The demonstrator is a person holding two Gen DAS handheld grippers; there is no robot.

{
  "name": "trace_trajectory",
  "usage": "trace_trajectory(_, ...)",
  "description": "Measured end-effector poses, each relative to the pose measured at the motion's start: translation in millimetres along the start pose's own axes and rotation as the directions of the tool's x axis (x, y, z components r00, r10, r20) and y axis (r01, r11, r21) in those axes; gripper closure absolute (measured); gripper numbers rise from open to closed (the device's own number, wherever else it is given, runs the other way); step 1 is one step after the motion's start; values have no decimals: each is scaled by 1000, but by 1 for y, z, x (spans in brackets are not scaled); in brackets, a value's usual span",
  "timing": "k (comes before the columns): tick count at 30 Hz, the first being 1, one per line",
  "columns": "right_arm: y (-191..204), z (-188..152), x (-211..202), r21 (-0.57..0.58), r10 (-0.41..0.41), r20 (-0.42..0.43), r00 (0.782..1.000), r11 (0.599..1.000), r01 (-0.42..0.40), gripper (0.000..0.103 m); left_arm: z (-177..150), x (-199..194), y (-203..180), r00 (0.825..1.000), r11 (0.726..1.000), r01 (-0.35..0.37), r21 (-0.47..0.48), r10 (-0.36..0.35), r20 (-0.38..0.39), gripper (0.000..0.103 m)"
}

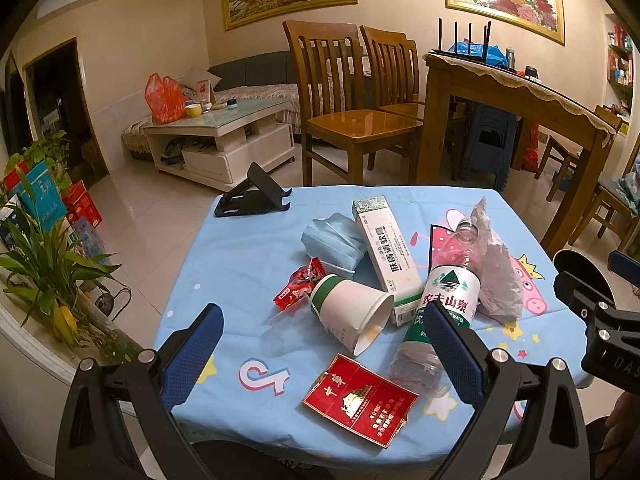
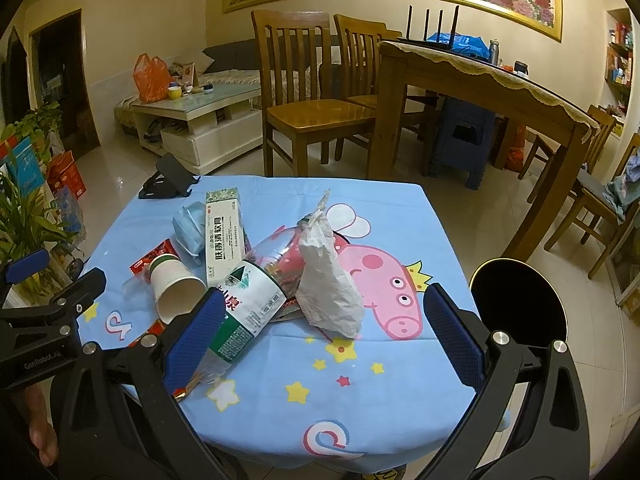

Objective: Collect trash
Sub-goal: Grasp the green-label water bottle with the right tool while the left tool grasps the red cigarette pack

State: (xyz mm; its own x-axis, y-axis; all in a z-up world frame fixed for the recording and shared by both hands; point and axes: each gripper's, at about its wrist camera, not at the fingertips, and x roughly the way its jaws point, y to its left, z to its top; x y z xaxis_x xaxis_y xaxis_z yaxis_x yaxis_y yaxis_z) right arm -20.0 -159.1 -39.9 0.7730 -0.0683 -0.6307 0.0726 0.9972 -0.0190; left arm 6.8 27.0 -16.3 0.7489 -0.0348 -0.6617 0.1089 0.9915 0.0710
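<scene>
Blue cartoon tablecloth [image 2: 400, 216] covers the small table; the left gripper [image 1: 320, 344] and right gripper [image 2: 324, 332] hover at its near edge, both spread wide and holding nothing. Beyond them lie a paper cup [image 1: 352, 312], plastic bottle [image 1: 444, 304], crumpled paper [image 2: 328, 280], red cigarette pack [image 1: 360, 400], long box [image 1: 384, 248], face mask [image 1: 332, 240] and red wrapper [image 1: 298, 284], clustered mid-table

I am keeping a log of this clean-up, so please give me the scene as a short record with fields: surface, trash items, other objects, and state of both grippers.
surface: small table with blue cartoon cloth
trash: paper cup on its side; plastic water bottle lying down; crumpled white paper leaning on the bottle; blue face mask; long carton; red candy wrapper; flattened red cigarette pack
other: black phone stand at far corner
left gripper: open, holding nothing
right gripper: open, holding nothing
</scene>
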Motion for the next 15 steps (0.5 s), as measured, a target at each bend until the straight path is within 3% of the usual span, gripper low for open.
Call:
trace_trajectory(8,13,1,6,-12,37,-31,999,999,-37,5,-2,5,11,1000,1000,12,-26,-12,-10,6)
trace_trajectory(11,19,4,15,7,108,-70,992,994,-107,5,-8,17,27,999,999,6,-51,-7,-36,6)
trace_trajectory(15,25,10,41,75,217,-147,965,975,-208,5,-17,33,50,997,996,-10,-83,3,-76,6)
